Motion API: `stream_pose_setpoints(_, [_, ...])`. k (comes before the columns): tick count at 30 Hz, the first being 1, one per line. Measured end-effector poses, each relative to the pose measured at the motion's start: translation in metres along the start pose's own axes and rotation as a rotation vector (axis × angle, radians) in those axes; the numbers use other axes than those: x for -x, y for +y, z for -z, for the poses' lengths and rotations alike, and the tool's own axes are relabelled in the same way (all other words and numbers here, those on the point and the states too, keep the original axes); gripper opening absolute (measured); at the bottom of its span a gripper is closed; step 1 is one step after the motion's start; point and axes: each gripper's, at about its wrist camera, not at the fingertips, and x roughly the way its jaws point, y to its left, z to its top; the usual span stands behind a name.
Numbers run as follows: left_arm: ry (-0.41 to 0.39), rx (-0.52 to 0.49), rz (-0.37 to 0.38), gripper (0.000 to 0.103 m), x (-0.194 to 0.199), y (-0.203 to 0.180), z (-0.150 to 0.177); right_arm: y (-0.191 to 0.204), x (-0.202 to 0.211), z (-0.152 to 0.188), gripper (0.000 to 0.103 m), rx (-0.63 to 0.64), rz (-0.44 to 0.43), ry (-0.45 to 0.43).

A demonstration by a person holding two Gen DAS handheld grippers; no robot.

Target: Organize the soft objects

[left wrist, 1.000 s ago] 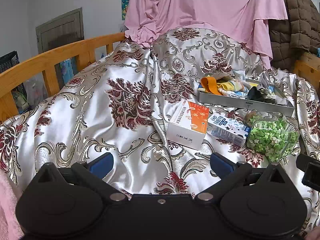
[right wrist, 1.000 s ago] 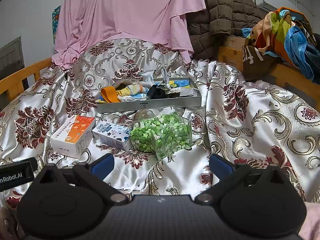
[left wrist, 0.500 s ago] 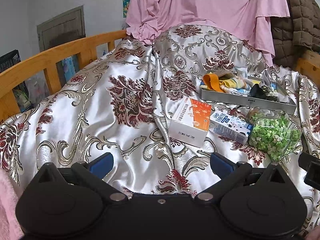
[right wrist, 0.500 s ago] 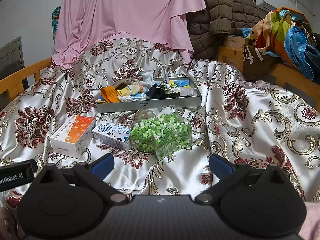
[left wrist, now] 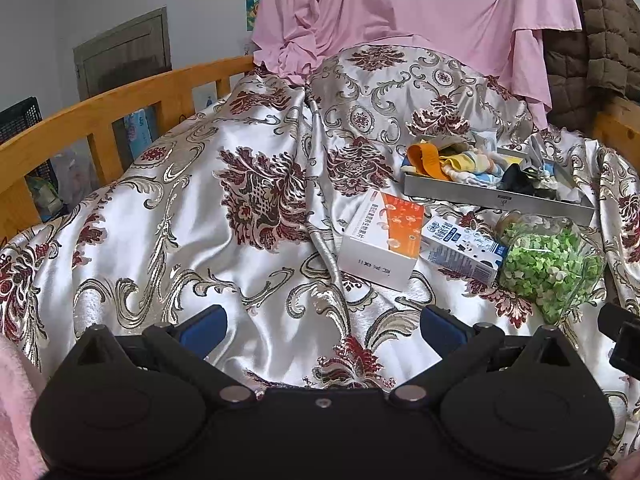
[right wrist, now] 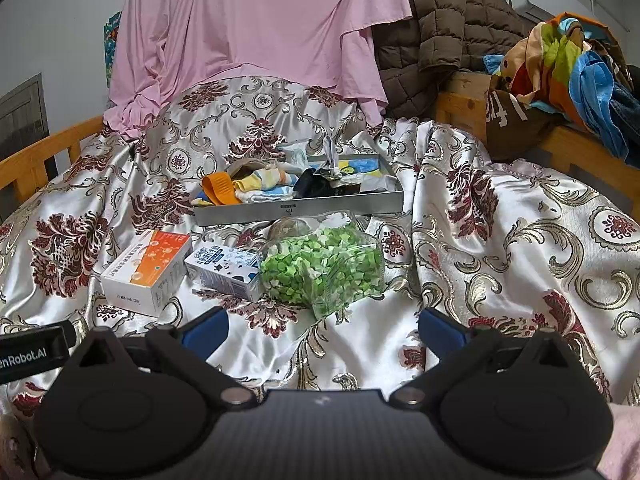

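Both black two-finger grippers, left (left wrist: 322,328) and right (right wrist: 322,330), are gaping wide, empty; limp light socks in grey metal tray (right wrist: 304,210), frame centre, are inviting pinching at bunched folds.

Under your grippers the bedspread (right wrist: 500,208) is glossy satin cloth with woven brocade flowers. The tray (right wrist: 304,210) looks like brushed matt metal, and the socks (right wrist: 264,188) in it are soft knitted cloth. You have two smooth printed cardboard boxes (right wrist: 148,268), a clear shiny bag (right wrist: 324,268), a varnished wooden bed rail (left wrist: 120,112), and matt pink cloth (right wrist: 256,24) behind.
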Motion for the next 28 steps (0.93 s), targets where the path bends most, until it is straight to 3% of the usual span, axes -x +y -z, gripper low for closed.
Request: stream_pose_setpoints(28, [0.013,0.004,0.002,0.102,-0.0019,0.0022,0.0002,0.0007,-0.0004,-0.0003,0.103,0.000,0.000,0.001])
